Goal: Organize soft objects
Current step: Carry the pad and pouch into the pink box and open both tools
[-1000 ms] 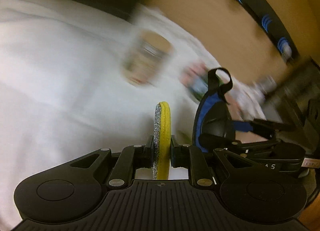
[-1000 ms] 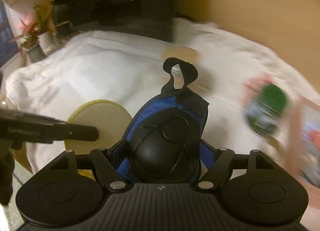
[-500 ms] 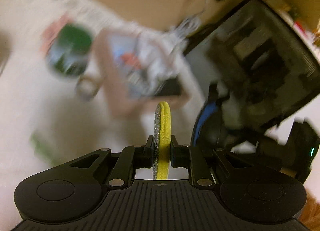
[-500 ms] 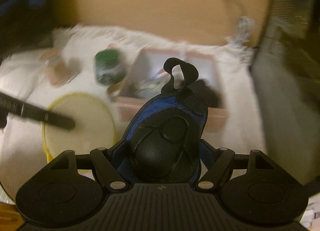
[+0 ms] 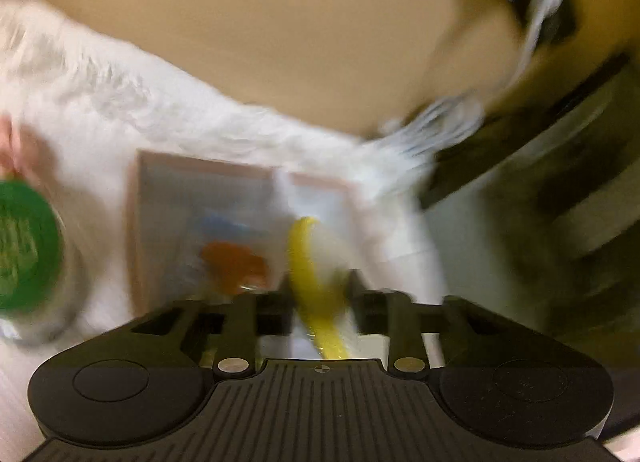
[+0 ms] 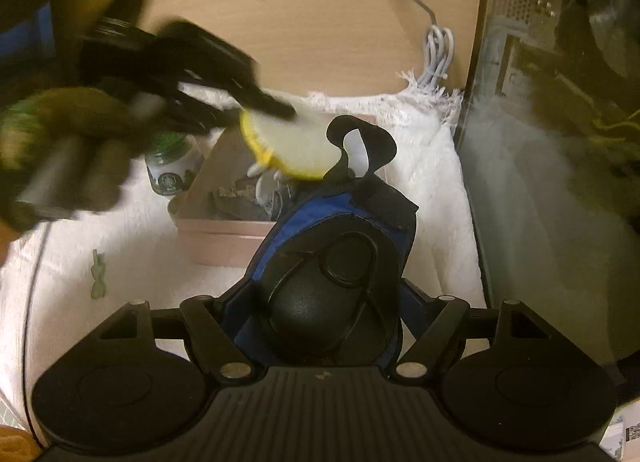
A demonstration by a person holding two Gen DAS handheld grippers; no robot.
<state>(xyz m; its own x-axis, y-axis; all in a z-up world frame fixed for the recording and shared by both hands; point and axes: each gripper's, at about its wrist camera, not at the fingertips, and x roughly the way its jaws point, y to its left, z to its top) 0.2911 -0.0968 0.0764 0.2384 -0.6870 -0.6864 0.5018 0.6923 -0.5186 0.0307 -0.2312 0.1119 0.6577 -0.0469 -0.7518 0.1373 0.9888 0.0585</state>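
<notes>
L gripper [image 5: 320,294] now over pink box [image 5: 200,170], jaws opening; yellow round sponge pad [image 5: 316,294] tilts loose between them — drop-off underway. R gripper [image 6: 320,302] clamps blue-black padded brace [image 6: 336,262], next in.

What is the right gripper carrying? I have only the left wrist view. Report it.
Observer: The right gripper is clamped on a blue and black pad, with the pad's strap loop pointing away from the camera.
Operator: Tell me where that pad sits against the pink box.
Observer: In the right wrist view it covers the near right corner of the pink box. I cannot tell how high above it is.
Operator: Now place my yellow disc.
Observer: The yellow disc hangs over the box's far end, between the opening jaws of the left gripper. Its pale flat face is turned toward the right camera.
</notes>
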